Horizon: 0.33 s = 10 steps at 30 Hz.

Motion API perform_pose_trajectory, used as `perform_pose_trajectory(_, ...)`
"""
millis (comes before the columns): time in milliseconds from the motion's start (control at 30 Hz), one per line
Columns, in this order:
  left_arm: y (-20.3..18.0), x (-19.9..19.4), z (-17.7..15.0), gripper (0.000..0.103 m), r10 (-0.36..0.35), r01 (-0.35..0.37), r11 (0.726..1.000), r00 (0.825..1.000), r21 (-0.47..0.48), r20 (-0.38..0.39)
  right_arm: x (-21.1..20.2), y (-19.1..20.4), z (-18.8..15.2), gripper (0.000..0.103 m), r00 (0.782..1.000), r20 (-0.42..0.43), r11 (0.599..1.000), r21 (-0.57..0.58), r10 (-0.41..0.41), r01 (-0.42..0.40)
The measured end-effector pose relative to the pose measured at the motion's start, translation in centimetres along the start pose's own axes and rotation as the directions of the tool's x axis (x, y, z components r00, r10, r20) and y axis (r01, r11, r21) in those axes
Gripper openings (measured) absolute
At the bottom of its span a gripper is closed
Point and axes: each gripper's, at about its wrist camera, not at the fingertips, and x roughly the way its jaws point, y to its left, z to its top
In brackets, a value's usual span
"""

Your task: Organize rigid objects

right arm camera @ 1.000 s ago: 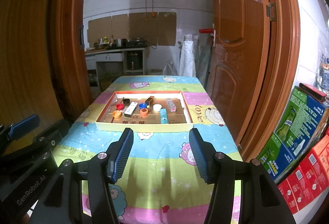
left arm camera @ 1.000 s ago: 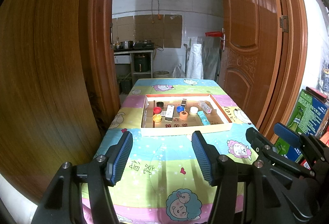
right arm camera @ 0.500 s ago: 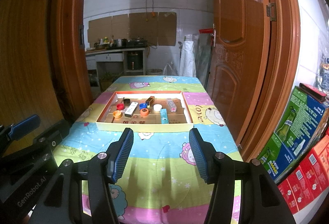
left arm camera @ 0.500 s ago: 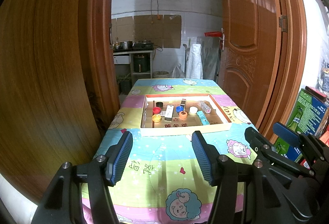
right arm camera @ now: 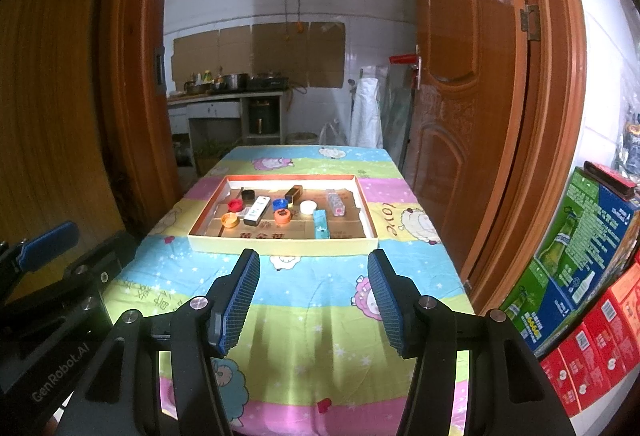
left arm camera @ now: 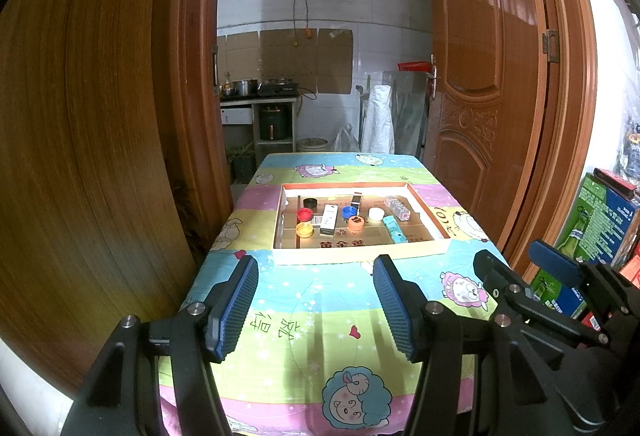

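Left gripper [left arm camera: 314, 306] and right gripper [right arm camera: 314, 300] spread wide, ribbed blue pads [right arm camera: 236, 302], shallow cardboard tray [right arm camera: 280, 245] mid-frame, round plastic caps [right arm camera: 282, 216], "GenRobot.AI" lettering lower left.

One shallow tray [right arm camera: 280, 246] held six bottle caps [right arm camera: 283, 216] and four small boxes [right arm camera: 255, 211]; two hand-held grippers [right arm camera: 314, 298] stood before it.

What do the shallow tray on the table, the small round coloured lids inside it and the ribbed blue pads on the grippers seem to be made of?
The shallow tray looks like cardboard: matte cream walls and a brown creased floor with printed characters. The small round coloured lids seem to be moulded plastic, smooth, in solid bright colours. The ribbed blue pads are probably rubber or soft plastic, with fine ridges and a dull finish.
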Motion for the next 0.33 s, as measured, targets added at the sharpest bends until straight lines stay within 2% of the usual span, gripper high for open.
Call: perform_pose_trajectory(333, -0.14, -0.16, 0.01, 0.059, -0.002, 0.002, 1.000, 1.000, -0.001, -0.002, 0.22, -0.32, -0.12, 0.058, 1.000, -0.007, 1.000, 0.008, 0.006, -0.006)
